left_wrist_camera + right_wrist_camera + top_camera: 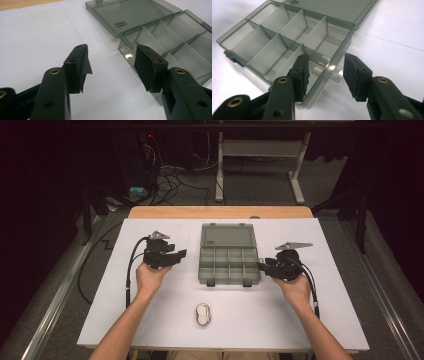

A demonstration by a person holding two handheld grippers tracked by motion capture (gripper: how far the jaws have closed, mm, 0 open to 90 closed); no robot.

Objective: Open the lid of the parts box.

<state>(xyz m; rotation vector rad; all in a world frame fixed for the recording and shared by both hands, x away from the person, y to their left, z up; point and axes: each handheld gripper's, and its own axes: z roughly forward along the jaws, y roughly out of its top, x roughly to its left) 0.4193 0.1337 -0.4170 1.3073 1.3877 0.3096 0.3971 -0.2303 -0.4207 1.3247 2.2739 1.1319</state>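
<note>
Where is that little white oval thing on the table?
In the high view, the white oval thing lies on the white table, near the person's edge, in front of the open compartment box and between the forearms.

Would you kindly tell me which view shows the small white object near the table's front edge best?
The high view: the small white oval object lies whole there, in front of the open compartment box. The gripper views look at the box and white table surface instead.

My left gripper (pixel 181 254) and right gripper (pixel 260 266), jaws apart and empty, flank the organizer box (pixel 229 254), both pointing inward.
</note>
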